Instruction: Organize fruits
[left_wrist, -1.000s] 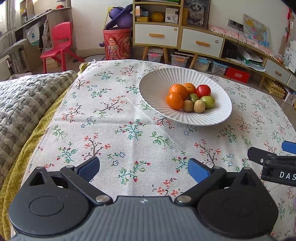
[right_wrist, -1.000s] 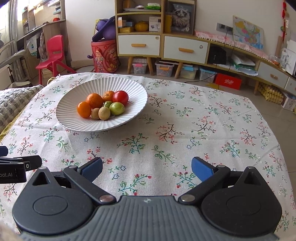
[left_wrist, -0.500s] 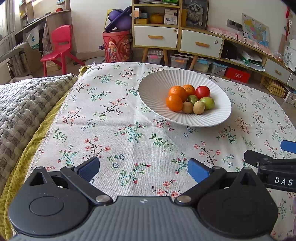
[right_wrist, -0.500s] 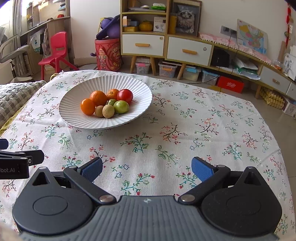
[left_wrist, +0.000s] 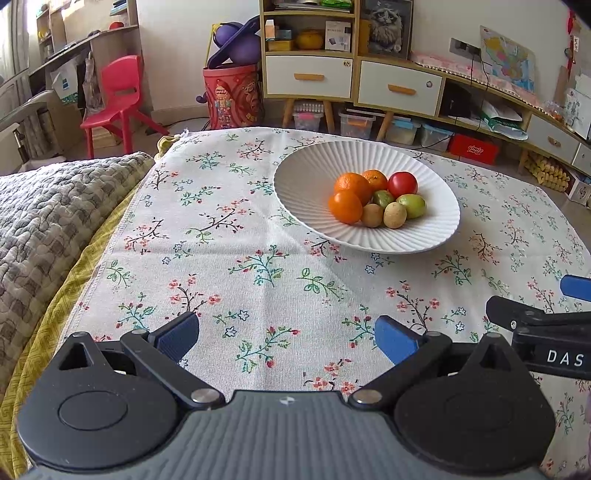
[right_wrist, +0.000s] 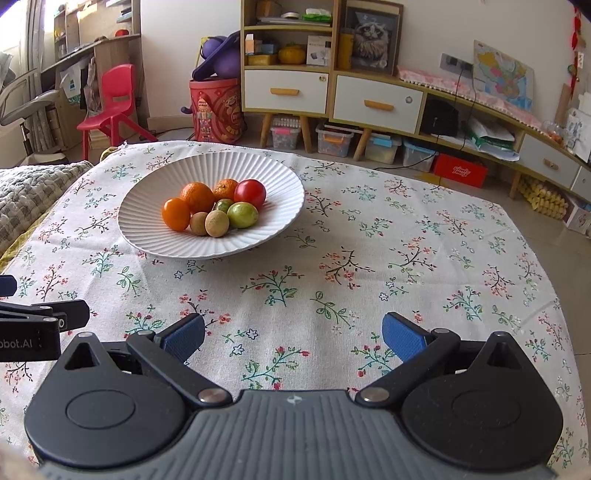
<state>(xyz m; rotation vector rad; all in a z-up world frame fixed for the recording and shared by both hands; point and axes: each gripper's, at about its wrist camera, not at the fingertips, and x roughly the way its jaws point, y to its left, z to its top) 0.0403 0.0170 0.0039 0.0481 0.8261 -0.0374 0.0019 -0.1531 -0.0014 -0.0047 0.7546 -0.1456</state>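
Note:
A white ribbed plate (left_wrist: 306, 181) (right_wrist: 155, 243) stands on the floral tablecloth and holds several fruits: oranges (left_wrist: 345, 206) (right_wrist: 176, 214), a red tomato (left_wrist: 402, 184) (right_wrist: 250, 193), green fruits (left_wrist: 412, 205) (right_wrist: 242, 215) and small brown ones (left_wrist: 394, 215) (right_wrist: 217, 223). My left gripper (left_wrist: 286, 338) is open and empty, low over the cloth, well short of the plate. My right gripper (right_wrist: 293, 336) is open and empty, near the front of the table, to the right of the plate. Each gripper shows at the edge of the other's view.
A grey quilted blanket (left_wrist: 44, 214) over a yellow cloth lies left of the table. Beyond the table are a red chair (left_wrist: 118, 96), a red toy bin (left_wrist: 232, 96), a cabinet with drawers (left_wrist: 351, 77) and storage boxes on the floor (right_wrist: 332, 140).
Both grippers have drawn slightly nearer the plate and tilted a little; the plate sits a bit larger and more central in the right view. The jaws stay open.

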